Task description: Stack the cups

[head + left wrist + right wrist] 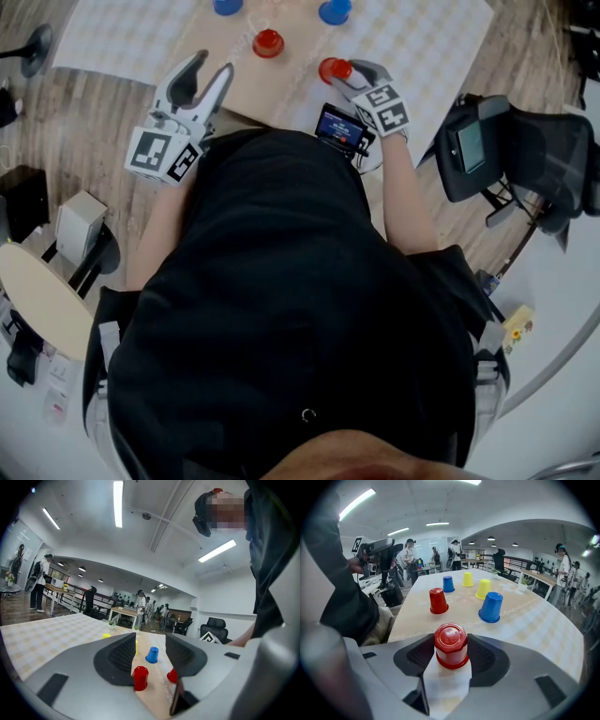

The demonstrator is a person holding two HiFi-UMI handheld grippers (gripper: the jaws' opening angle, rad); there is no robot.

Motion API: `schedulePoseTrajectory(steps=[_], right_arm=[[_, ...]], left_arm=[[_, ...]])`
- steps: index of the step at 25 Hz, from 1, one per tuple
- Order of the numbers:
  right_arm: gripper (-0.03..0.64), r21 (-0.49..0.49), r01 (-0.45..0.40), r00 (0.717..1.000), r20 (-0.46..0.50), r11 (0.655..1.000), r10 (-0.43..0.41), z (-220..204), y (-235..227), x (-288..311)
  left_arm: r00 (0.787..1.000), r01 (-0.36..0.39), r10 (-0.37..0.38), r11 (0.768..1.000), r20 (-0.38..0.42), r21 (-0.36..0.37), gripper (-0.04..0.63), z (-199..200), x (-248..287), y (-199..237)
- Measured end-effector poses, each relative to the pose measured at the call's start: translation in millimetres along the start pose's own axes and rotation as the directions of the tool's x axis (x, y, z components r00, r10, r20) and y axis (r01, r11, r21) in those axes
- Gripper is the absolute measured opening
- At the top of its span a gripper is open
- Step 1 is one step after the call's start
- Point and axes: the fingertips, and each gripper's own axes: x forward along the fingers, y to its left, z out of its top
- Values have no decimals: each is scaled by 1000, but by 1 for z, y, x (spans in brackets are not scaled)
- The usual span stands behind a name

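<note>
1. Right gripper view: right hand-held gripper clasps red cup, inverted, near table edge.
2. Left hand-held gripper: narrowly parted, empty.
3. Handling: squeeze gently, lift straight, avoid crushing thin wall.

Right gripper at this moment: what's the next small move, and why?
Probably finish closing the right gripper on the near red cup. That upside-down cup stands on the table between its jaws, close to both pads; whether they already press it is unclear. A second red cup waits beyond as a likely target.
</note>
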Motion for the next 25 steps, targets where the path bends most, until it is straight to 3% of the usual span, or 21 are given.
schedulePoseTrajectory(steps=[14,25], right_arm=[[229,-113,-37,998,42,993,42,69,14,15],[229,-91,-84,996,7,992,85,68,25,50]], left_arm=[[998,-62,62,998,9,-9,181,3,-15,15],[994,-110,110,994,13,-22,181,3,-25,27]])
